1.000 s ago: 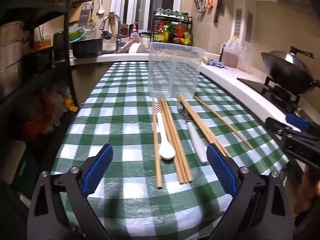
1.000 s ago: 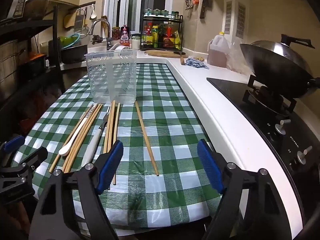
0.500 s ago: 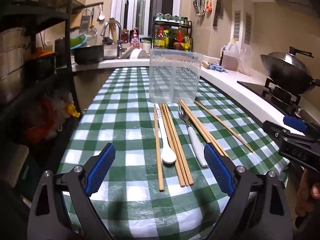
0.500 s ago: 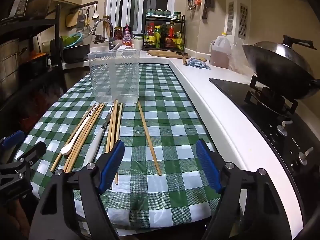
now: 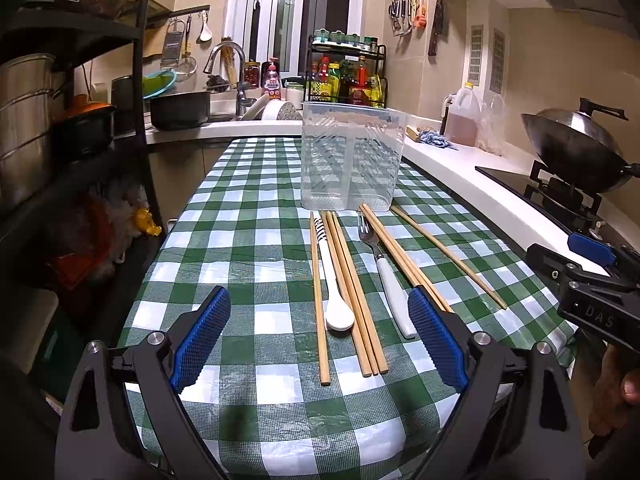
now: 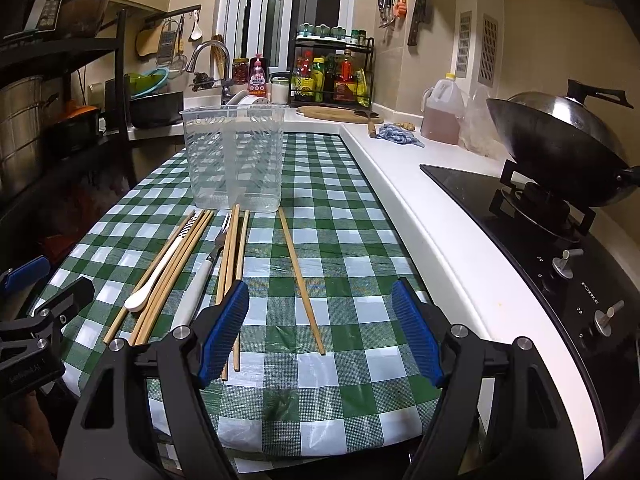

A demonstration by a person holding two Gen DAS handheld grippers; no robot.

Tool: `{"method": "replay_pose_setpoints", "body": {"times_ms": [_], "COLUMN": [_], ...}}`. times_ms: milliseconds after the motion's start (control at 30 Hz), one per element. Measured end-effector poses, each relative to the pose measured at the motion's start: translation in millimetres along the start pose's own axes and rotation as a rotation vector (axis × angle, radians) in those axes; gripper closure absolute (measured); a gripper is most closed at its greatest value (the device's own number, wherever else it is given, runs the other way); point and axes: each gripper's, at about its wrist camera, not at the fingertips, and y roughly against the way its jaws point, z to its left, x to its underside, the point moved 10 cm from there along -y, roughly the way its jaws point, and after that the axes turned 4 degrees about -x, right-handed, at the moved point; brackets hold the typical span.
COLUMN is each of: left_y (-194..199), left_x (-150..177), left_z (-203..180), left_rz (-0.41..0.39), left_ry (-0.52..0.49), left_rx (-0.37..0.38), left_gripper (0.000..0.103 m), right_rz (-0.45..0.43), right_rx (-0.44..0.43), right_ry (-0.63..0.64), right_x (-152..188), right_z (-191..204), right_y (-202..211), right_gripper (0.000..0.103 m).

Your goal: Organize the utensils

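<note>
wok (image 6: 560,148) on stove | oil jug (image 6: 442,114) | spice rack (image 5: 346,76) | faucet (image 5: 228,68)

Barely anything differs: the left tool (image 5: 316,336) tilted up slightly, so the utensil holder (image 5: 352,160) sits lower in view.

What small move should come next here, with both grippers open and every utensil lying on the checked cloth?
Probably lower the right gripper onto the lone chopstick lying between its open fingers. It sits apart from the other utensils, so nothing crowds the grasp, and the clear holder beyond it looks empty. The left gripper is open too, over the spoon and chopstick bundle.
</note>
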Motion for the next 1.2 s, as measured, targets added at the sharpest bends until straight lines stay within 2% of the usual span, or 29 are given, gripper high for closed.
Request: {"method": "replay_pose_setpoints", "body": {"times_ms": [1200], "left_y": [0.4], "left_x": [-1.7], "left_z": [0.1], "left_rz": [-0.005], "left_ry": [0.006], "left_rx": [-0.001], "left_gripper": [0.016], "right_rz": [-0.010], "right_rx": [0.008], "right_ry": [0.006], "right_x": [-2.5], "right_z": [-0.6], "right_y": [1.3], "right_gripper": [0.030]}}
